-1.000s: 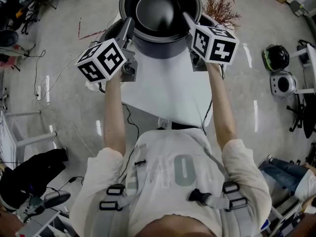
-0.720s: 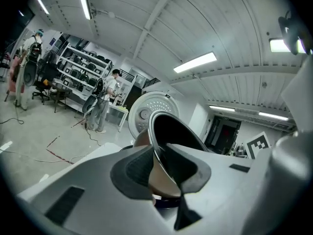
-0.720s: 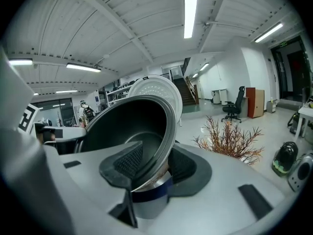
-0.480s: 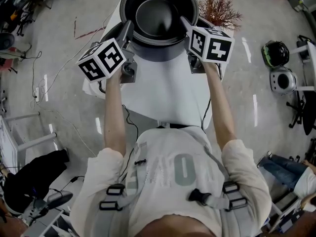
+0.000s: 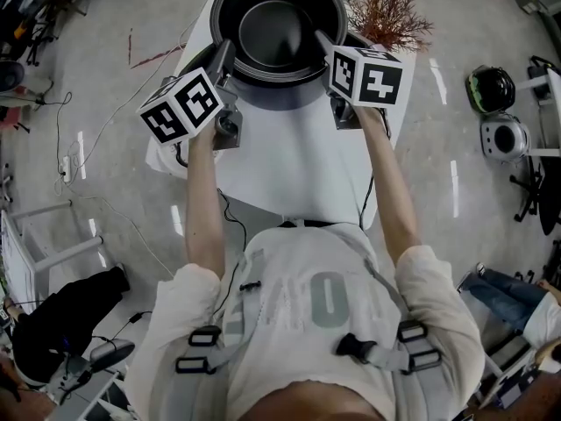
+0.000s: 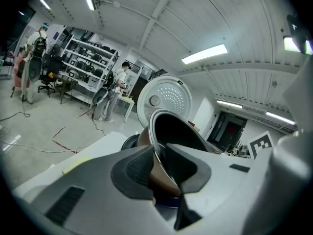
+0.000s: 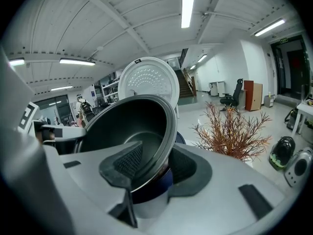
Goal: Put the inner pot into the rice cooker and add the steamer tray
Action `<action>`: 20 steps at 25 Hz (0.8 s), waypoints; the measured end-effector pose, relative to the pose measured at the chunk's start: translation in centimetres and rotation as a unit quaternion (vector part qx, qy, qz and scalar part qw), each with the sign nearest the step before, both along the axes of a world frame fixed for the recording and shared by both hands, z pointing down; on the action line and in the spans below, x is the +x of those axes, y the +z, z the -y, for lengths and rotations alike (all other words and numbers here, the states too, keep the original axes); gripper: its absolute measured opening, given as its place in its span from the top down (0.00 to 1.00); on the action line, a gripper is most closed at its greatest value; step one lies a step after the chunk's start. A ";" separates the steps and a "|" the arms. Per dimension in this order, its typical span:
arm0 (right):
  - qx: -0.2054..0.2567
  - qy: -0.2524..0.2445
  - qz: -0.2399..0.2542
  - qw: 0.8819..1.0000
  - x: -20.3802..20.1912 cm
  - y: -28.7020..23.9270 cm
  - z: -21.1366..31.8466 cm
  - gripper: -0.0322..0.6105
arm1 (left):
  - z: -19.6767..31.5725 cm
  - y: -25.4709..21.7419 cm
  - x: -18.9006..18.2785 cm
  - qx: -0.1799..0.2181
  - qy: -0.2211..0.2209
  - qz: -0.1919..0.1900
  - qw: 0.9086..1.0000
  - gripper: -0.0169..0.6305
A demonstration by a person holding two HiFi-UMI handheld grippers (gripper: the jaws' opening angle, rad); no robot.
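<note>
While the inner pot [image 5: 276, 29] sits between them, left gripper [image 6: 159, 166] and right gripper [image 7: 154, 165] each clamp its rim.

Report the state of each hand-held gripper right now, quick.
Left hand-held gripper: closed on the rim of the inner pot.
Right hand-held gripper: closed on the inner pot's opposite rim.

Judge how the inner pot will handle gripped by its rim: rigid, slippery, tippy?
Likely rigid: the inner pot looks like smooth metal, its rim looks undeformed in the left gripper and right gripper. Probably slippery, given the glossy wall. With grips on opposite sides, it could swing.
</note>
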State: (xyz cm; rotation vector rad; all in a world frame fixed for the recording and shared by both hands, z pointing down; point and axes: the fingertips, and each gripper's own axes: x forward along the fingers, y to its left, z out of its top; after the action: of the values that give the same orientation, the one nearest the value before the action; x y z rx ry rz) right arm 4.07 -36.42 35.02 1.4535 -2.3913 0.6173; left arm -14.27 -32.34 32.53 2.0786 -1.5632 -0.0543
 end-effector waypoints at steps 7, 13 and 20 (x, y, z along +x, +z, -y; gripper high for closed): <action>-0.022 0.000 -0.012 1.000 -0.1 1.9 0.5 0.67 | 0.8 1.9 -0.2 -0.025 0.002 0.009 1.000 0.85; -0.027 -0.003 -0.033 0.999 -0.2 3.3 0.7 0.66 | 1.2 3.8 -0.3 -0.045 0.002 0.018 0.999 0.85; -0.029 -0.011 -0.039 0.999 -0.5 4.2 1.0 0.64 | 1.7 5.2 -0.5 -0.057 0.002 0.006 0.998 0.84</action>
State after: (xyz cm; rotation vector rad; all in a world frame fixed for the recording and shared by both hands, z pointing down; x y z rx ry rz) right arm 3.60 -37.47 39.21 1.3986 -2.3076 0.6078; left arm -14.78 -34.05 37.73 1.9965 -1.5341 0.0479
